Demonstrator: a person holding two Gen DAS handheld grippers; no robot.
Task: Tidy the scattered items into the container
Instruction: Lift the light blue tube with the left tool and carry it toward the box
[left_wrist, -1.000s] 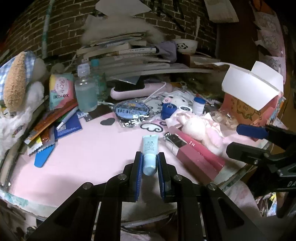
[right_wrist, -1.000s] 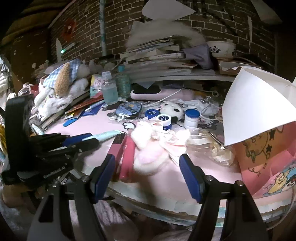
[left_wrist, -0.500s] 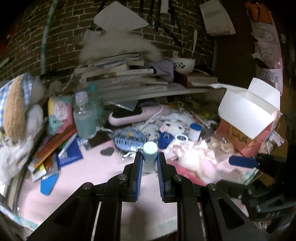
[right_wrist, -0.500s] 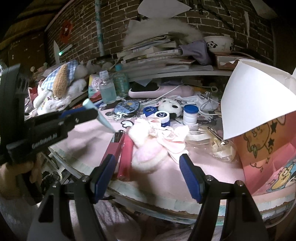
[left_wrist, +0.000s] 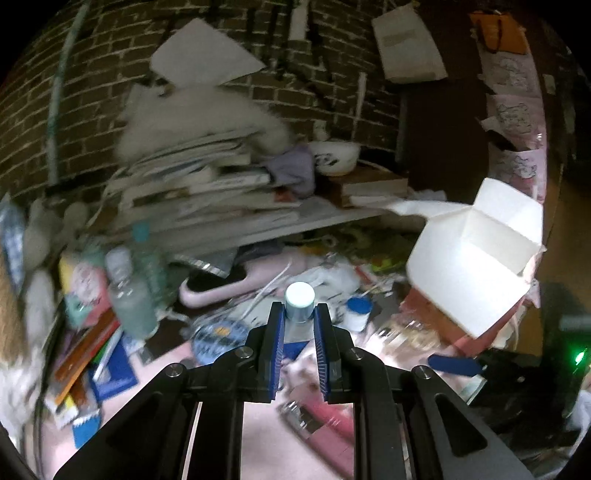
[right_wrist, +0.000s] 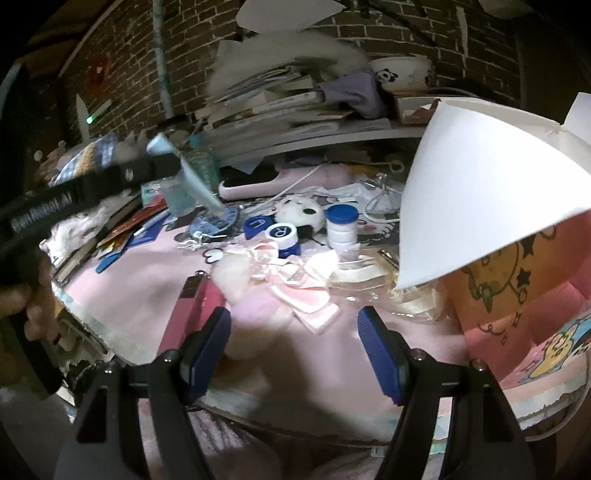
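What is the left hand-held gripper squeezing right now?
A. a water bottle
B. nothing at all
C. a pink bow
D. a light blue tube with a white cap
D: the left hand-held gripper is shut on the light blue tube, lifted off the pink table with its white cap pointing forward.

Pale blue tube (left_wrist: 299, 308), blue claw pads (right_wrist: 207, 349), pink cartoon-printed box (right_wrist: 524, 317).

Both fisheye views are dim, corners vignetted black, straight lines bowed at the rims. Motion blur smears the clutter ahead; the white box flap (left_wrist: 476, 266) glares brightest.
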